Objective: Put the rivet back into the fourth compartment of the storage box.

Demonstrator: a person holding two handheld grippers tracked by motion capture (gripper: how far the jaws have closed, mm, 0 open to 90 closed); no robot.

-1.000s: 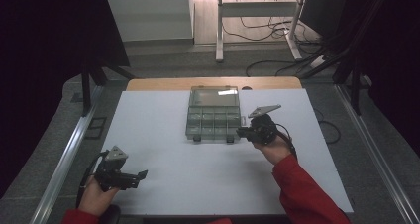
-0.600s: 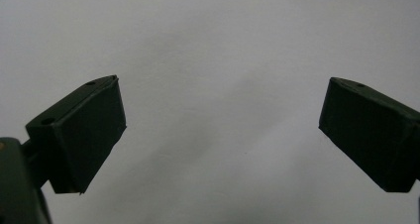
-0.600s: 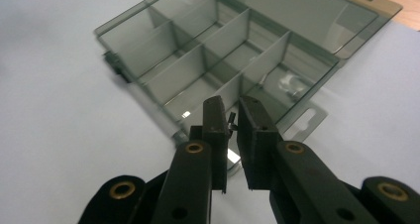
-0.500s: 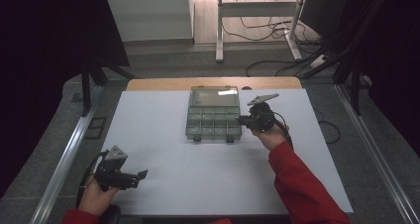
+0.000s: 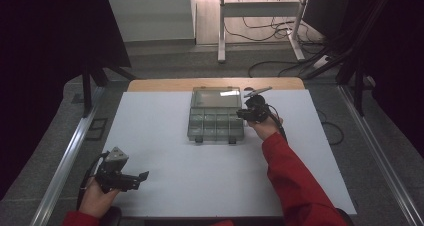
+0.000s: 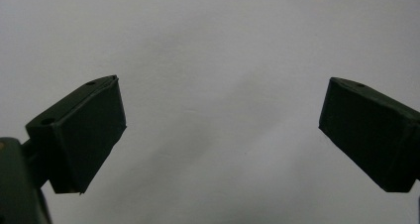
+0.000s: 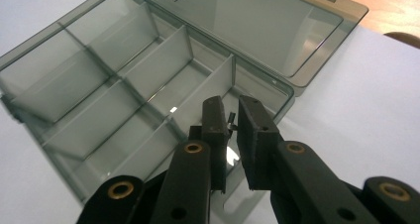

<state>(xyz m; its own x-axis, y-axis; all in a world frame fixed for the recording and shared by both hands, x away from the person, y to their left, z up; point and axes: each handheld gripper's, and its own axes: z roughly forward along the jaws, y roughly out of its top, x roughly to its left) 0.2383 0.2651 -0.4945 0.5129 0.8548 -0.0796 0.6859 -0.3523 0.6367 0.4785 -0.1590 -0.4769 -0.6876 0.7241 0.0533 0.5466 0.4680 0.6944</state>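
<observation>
1. A clear grey plastic box (image 5: 216, 118) lies open on the white table (image 5: 165, 136), near the far edge. Its lid (image 7: 247, 26) is folded back flat on the far side.
2. The box is divided by thin walls into several compartments. All the compartments that I can see look empty.
3. In the high view the box and its lid together run longer from near to far than from side to side; the row of compartments is on the near side.
4. The right gripper (image 7: 232, 120) is at the right side of the box, over the compartment at that end. Its jaws are almost closed and pinch a small dark thing (image 7: 231, 122), too small to tell what it is.
5. The left gripper (image 5: 142, 177) rests at the near left corner of the table, well apart from the box. Its jaws stand wide and hold nothing.
</observation>
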